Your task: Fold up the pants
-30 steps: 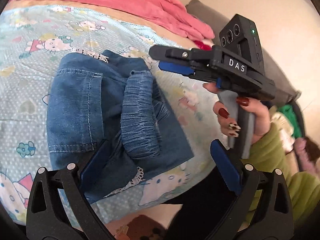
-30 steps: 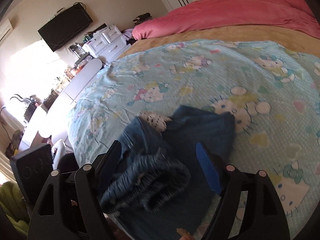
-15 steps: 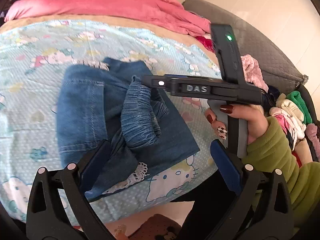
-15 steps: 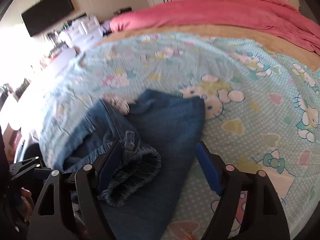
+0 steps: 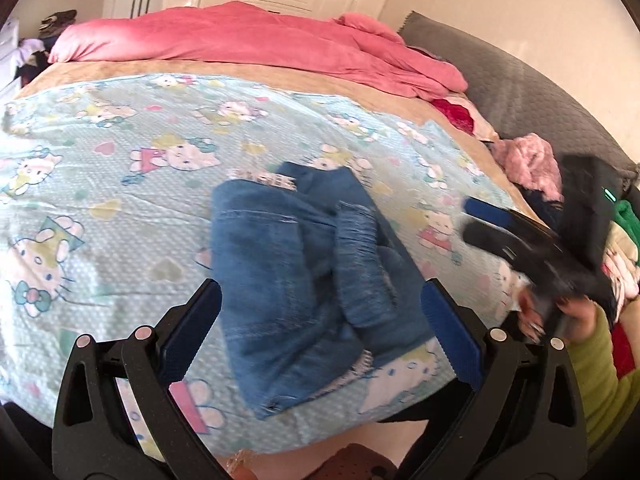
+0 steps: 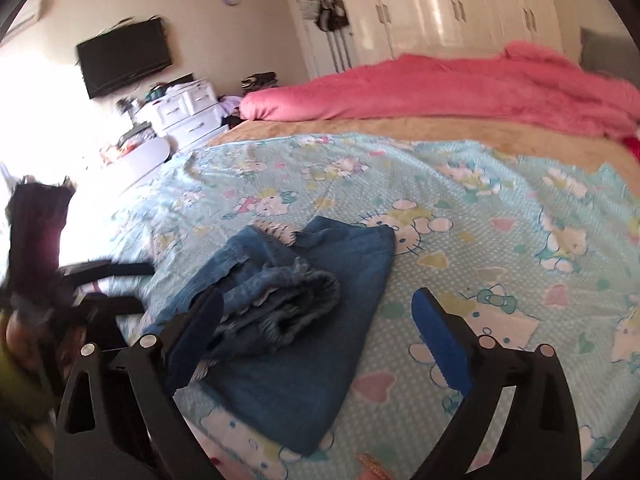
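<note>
Blue denim pants (image 5: 280, 264) lie folded in a bundle on the cartoon-print bed sheet (image 5: 120, 208), with the gathered waistband (image 6: 296, 296) bunched on top. My left gripper (image 5: 320, 304) hovers open above the near end of the pants, its pads off the cloth. My right gripper (image 6: 318, 308) hangs above the pants with its jaws opening, and nothing is pressed between its blue pads. In the left wrist view the right gripper (image 5: 474, 222) is a blur off the pants' right side, held by a hand in a green sleeve (image 5: 600, 368).
A pink duvet (image 5: 256, 40) is heaped along the far side of the bed. A grey padded headboard (image 5: 520, 92) and a pile of clothes (image 5: 528, 160) are at the right. White drawers (image 6: 188, 112) and a wall television (image 6: 124, 62) stand beyond the bed's left side.
The right gripper has swung right, away from over the pants, and its jaws stand wider. The left gripper has lifted and tilted up, showing more of the bed. The pants have stayed put.
</note>
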